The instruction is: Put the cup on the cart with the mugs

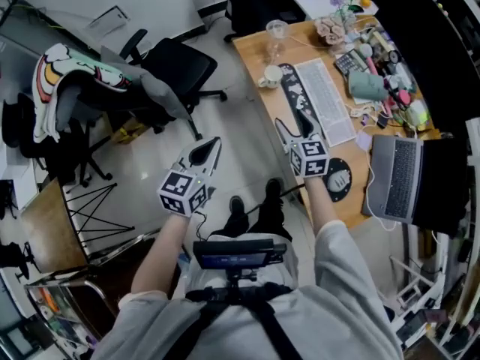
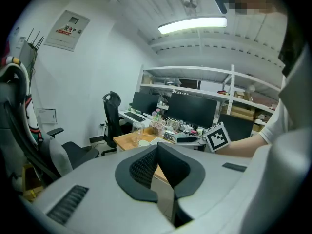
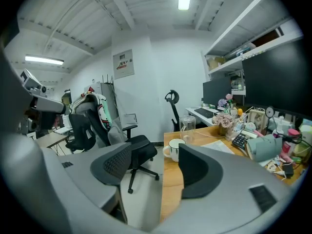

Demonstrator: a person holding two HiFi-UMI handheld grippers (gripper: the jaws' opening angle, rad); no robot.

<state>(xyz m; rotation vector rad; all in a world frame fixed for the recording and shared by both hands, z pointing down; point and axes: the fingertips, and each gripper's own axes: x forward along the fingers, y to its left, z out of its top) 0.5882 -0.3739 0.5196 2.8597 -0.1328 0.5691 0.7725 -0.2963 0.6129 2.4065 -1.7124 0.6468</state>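
Reading from the left: left gripper hangs over the pale glossy floor, jaws drawn together, nothing between them. It points towards the desk but sits further from it than the other gripper. Right gripper is at the near edge of the light wooden desk, jaws standing well apart and empty. Ahead of it and slightly to the right of its gap, near the desk's corner, stands a white ceramic cup with a handle, upright, handle turned towards the floor side. Just behind it is a tall clear glass cup, also upright. Which of the two the task means I cannot settle; the white one is nearer. Judgement: the right hand is the one placed for the pick, and needs to go forward and a little right so a cup comes between the pads. Further right the desk is crowded: white keyboard, small clutter, grey laptop. No cart with mugs can be made out.
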